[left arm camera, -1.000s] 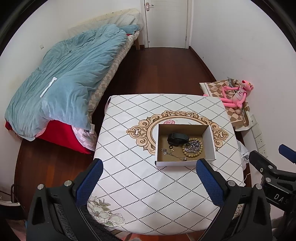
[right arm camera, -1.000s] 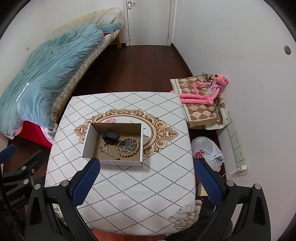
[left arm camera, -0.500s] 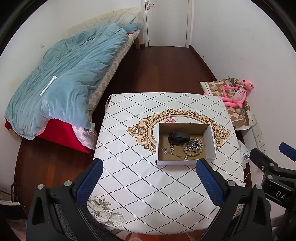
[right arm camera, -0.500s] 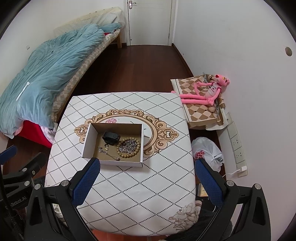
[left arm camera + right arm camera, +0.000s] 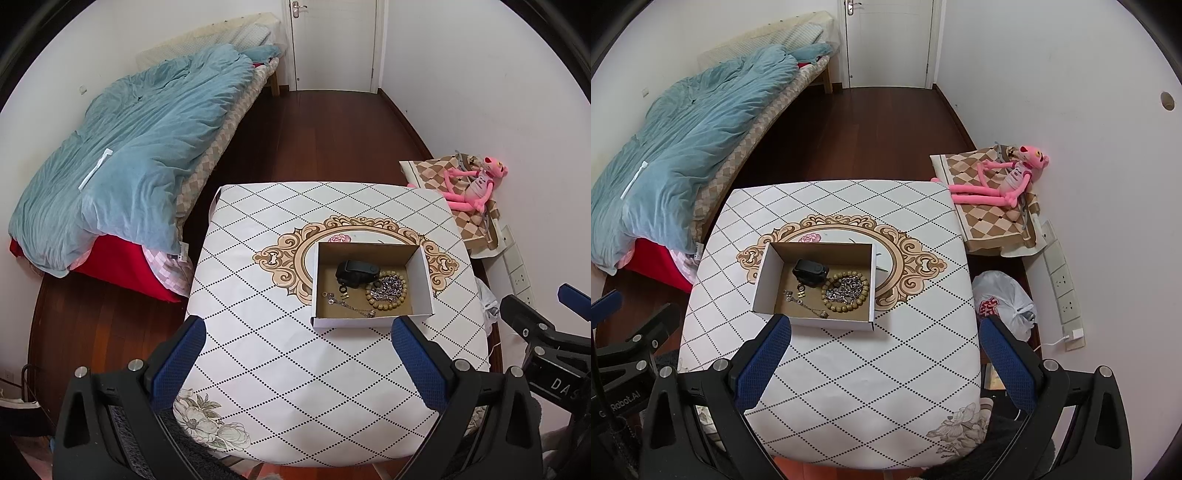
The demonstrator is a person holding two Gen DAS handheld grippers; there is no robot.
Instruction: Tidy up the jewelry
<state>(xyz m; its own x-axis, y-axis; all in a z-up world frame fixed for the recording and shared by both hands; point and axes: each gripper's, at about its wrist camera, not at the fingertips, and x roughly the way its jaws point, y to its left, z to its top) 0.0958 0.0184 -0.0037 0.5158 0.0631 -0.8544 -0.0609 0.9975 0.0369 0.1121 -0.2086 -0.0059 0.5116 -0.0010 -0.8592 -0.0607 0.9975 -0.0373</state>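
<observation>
Jaws of left gripper (image 5: 297, 354) and right gripper (image 5: 884, 350) wide open, empty; jewelry already in box (image 5: 424, 275) mid-tabletop, looks done.

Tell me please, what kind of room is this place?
Most likely a bedroom in a home: a bed with a rumpled blue duvet, a closed white door, and a pink plush toy lying by the wall.

The left gripper (image 5: 297, 354) is hovering with its blue-padded fingers (image 5: 181, 356) spread wide and holding nothing — the right gripper (image 5: 884, 350) is doing likewise, jaws wide apart, each showing at the edge of the other's view.
</observation>
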